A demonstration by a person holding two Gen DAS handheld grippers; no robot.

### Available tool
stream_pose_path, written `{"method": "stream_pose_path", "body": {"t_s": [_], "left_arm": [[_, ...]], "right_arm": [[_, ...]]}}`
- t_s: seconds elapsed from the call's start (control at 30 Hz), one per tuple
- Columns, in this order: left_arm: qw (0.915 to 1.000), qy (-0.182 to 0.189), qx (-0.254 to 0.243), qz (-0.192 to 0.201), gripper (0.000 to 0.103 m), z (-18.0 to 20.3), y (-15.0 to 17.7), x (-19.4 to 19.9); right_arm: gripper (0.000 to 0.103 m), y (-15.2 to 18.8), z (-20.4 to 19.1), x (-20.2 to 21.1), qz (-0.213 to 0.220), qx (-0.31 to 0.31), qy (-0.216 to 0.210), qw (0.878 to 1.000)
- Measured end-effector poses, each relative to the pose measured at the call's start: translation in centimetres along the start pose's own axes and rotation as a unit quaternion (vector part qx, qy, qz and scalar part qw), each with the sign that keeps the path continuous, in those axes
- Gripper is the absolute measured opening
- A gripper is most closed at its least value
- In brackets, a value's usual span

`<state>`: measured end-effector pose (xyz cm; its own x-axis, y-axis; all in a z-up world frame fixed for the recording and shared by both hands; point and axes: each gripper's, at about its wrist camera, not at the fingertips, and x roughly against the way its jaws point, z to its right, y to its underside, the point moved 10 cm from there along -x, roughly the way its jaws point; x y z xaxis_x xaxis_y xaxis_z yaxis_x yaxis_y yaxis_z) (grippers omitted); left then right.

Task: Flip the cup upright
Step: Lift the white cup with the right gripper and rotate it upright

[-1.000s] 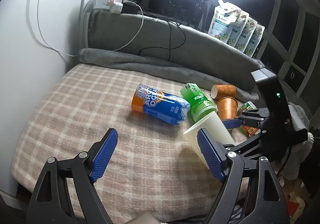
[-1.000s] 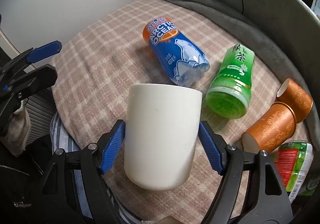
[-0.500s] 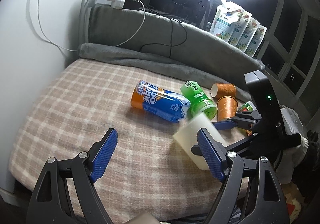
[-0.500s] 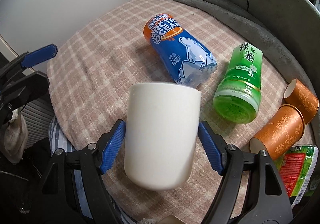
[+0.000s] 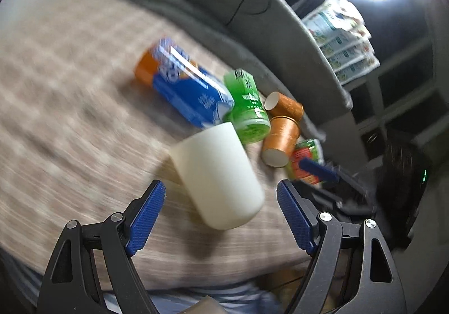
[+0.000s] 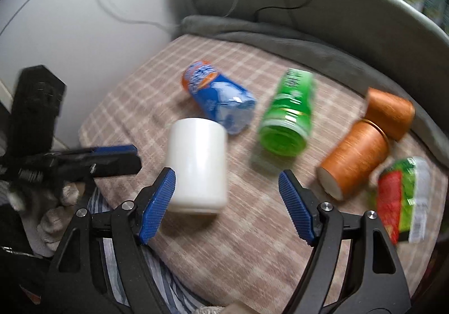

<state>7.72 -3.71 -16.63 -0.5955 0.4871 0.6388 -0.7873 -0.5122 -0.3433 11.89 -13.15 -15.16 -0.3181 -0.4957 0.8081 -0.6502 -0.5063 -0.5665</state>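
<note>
A plain white cup [image 5: 217,173] rests on the checked blanket [image 5: 70,95] near its front edge; it also shows in the right wrist view [image 6: 196,166]. Blur hides which end is its mouth. My left gripper [image 5: 220,218] is open, its blue pads to either side of the cup's near end without touching. My right gripper [image 6: 227,204] is open and empty; the cup sits by its left pad [image 6: 157,204], free of it. The right gripper's blue finger [image 5: 318,169] shows at the right of the left wrist view.
A blue and orange can [image 6: 217,97], a green bottle [image 6: 289,117], two orange paper cups [image 6: 356,156] and a red and green packet [image 6: 398,196] lie behind the cup. A grey cushion rim [image 6: 308,38] bounds the blanket. Pouches [image 5: 342,41] stand behind it.
My right gripper has opened and let go of the white cup, which now rests on the blanket. My left gripper has swung over to the cup. Both views are blurred by motion.
</note>
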Motion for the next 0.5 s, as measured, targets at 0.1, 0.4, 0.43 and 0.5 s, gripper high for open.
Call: {"method": "stream_pose_path", "body": {"t_s": [0.1, 0.4, 0.43, 0.5], "left_arm": [[0.9991, 0.016, 0.038, -0.005, 0.082, 0.3, -0.3, -0.9], [0.9962, 0.014, 0.084, -0.019, 0.081, -0.5, -0.8, -3.5], [0.9960, 0.014, 0.086, -0.020, 0.081, -0.6, -0.8, -3.7], [0.9957, 0.012, 0.090, -0.019, 0.080, -0.8, -0.9, -3.9]], "right_arm": [[0.079, 1.1, 1.4, 0.8, 0.005, -0.025, 0.005, 1.000], [0.079, 3.3, 3.9, 2.0, 0.018, -0.062, 0.011, 0.998], [0.079, 3.3, 3.9, 1.8, 0.017, -0.063, 0.011, 0.998], [0.079, 3.6, 4.1, 1.7, 0.016, -0.066, 0.009, 0.998]]}}
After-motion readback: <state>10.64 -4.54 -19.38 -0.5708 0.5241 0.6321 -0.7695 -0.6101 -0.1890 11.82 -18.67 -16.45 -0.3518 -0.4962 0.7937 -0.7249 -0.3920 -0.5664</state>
